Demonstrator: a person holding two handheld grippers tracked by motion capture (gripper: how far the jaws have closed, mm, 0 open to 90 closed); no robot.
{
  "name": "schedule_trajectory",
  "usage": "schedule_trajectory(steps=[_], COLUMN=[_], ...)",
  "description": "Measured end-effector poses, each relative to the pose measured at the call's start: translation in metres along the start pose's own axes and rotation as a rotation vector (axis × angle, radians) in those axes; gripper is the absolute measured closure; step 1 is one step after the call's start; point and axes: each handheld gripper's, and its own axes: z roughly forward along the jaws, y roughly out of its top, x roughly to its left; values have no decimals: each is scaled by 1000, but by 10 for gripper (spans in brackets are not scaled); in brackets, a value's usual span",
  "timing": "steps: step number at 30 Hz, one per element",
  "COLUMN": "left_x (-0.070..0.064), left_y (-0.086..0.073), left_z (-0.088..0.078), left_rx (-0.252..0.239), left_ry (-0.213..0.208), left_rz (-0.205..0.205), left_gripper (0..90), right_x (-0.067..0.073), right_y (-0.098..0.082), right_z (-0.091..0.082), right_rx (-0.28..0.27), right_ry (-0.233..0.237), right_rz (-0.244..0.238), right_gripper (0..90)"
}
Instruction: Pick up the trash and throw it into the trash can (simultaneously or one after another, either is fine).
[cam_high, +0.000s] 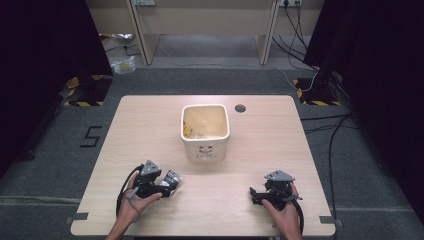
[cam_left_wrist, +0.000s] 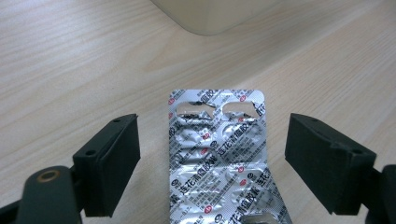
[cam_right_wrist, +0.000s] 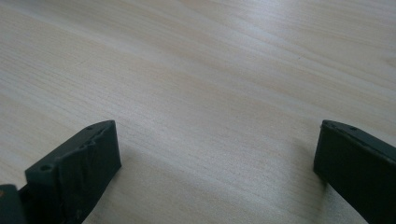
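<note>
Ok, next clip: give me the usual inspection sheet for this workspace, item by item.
Surface: light wooden table, round cable hole near the far edge.
Job's things: cream bin mid-table with some scraps inside; foil blister pack flat on the table between the left tool's jaws.
Clutter: nothing seen on the table.
Grippers: left tool open, jaws either side of the pack, not touching it; right tool open over bare wood.
Cables: one trails from each tool; more lie on the floor at right.
Surroundings: grey carpet, desk beyond, dark curtains both sides.
</note>
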Motion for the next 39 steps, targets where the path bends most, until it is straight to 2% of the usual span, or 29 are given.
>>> schedule_trajectory(steps=[8,14,16,18,24,26,28,39], left_x=[-5,-9,-10,-9,-9,-9,-8,-1], left_y=[-8,-11,-12,-13,-14,-13,-12,6], left_z=[9,11,11,10,8,8,7,-6], left_rx=[20,20,5,-5,-10,-9,-6,-48], left_ry=[27,66,65,57,53,38,36,13], left_rz=[-5,30,41,42,42,30,36,23], left_gripper=[176,181,238,331,339,339,339,339], right_x=[0,0,0,0,0,0,0,0], right_y=[0,0,0,0,0,0,0,0], right_z=[0,0,0,0,0,0,0,0], right_rx=[-1,-1,-1,-1,0,0,1,1], right_ry=[5,5,5,5,6,6,6,8], right_rz=[-6,-5,-5,-6,-4,-4,-4,-4], right_gripper=[8,8,8,7,7,7,7,5])
